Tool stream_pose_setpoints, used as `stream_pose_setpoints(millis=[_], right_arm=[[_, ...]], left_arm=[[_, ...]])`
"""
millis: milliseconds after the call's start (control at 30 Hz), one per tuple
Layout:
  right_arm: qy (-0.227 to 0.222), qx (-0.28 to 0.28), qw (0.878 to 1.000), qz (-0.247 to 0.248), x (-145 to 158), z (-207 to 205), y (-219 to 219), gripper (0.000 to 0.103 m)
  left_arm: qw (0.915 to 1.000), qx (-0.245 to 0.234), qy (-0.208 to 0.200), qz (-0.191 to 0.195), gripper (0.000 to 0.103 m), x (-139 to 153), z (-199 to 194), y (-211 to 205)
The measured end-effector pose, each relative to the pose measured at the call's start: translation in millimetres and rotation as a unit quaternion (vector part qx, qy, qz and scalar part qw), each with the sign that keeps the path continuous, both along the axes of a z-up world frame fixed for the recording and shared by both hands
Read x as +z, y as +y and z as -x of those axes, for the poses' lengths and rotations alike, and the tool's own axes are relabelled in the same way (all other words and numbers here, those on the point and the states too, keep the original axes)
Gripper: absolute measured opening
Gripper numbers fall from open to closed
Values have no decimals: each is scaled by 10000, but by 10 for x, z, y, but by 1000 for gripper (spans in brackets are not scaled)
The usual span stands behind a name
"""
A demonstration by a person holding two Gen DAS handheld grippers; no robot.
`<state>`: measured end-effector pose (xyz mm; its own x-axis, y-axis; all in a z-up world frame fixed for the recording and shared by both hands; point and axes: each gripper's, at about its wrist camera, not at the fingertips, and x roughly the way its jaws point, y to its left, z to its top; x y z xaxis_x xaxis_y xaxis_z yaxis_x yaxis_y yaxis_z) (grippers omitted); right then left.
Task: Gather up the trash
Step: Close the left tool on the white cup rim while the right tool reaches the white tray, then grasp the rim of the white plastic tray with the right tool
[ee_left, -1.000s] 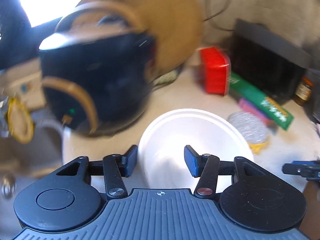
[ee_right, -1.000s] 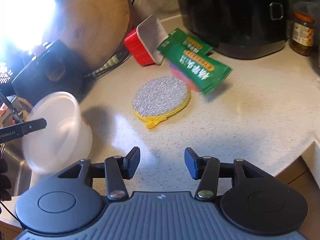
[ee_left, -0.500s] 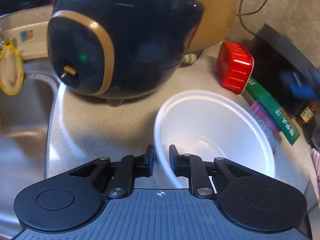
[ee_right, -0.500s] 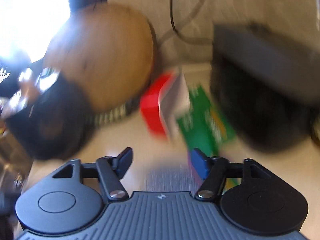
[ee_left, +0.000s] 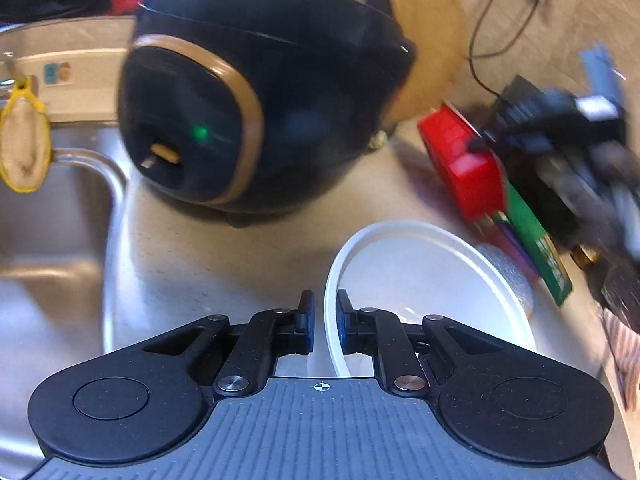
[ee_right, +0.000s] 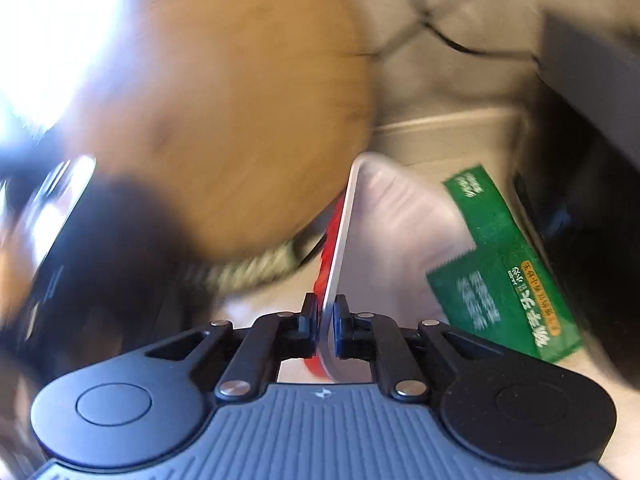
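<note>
White bowl: smooth, thin plastic; red tray: glossy red outside, matt silvery foil-like inside. Rice cooker: glossy dark plastic; round board: wood. Sink: brushed metal; tabletop: speckled, stone-like, matt.

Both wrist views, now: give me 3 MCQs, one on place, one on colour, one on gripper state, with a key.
1. Where does the rice cooker stand?
A. In the sink
B. On the counter beside the sink
C. On the cutting board

2. What colour is the outside of the tray in the right gripper?
A. Red
B. Blue
C. Yellow

3. What is the left gripper doing?
A. Hanging open over the sink
B. Shut on nothing
C. Shut on the rim of the white bowl

Key: B, the cooker sits on the counter by the basin; A, red shows behind the silver rim; C, bowl rim sits between the closed-in pads.
</note>
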<state>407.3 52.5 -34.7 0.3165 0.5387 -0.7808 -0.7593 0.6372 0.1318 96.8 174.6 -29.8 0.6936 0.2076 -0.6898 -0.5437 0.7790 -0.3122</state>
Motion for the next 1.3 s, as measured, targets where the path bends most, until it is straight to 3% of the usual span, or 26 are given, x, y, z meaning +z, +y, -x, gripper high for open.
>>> stream_pose_setpoints(millis=[100, 167, 233, 333, 500, 567, 667, 767, 833, 867, 1000, 1100, 1133, 1300], right_arm=[[-147, 778, 9964, 304, 23, 497, -207, 11], [-33, 989, 9947, 282, 26, 693, -390, 27], [54, 939, 9955, 129, 58, 772, -564, 35], [131, 711, 9973, -103, 88, 738, -758, 38], [-238, 307, 9992, 22, 7, 559, -666, 42], [-506, 318, 9981, 136, -67, 454, -511, 57], [-1028, 597, 9919, 438, -208, 302, -169, 66], [-1027, 851, 9858, 1023, -447, 97, 195, 66], [-660, 687, 9876, 1250, -588, -26, 293, 63], [-373, 610, 9893, 1273, -625, -57, 290, 56], [611, 351, 9930, 952, -540, 68, -19, 44], [1605, 370, 9845, 600, -432, 230, -308, 43], [1643, 373, 9840, 584, -388, 287, -358, 43], [994, 79, 9924, 717, -380, 341, -218, 44]], left_arm=[[9999, 118, 19, -2, 14, 18, 33, 56], [9999, 126, 65, 6, 14, 23, 18, 51], [9998, 74, 200, -61, 14, 25, -26, 15], [9991, -15, 383, -190, 14, 24, -86, -50], [9969, -185, 725, -251, 14, -65, -217, -111], [9961, -250, 807, -249, 14, -96, -235, -100], [9956, -287, 866, -219, 14, -130, -232, -66], [9956, -315, 875, -92, 14, -144, -233, -1], [9957, -380, 845, 65, 14, -147, -237, 68], [9956, -435, 822, 125, 14, -149, -245, 112], [9947, -694, 712, 254, 14, -160, -295, 268], [9936, -850, 647, 378, 16, -168, -315, 355], [9930, -913, 644, 386, 16, -171, -316, 371], [9913, -1090, 690, 248, 16, -190, -314, 340]])
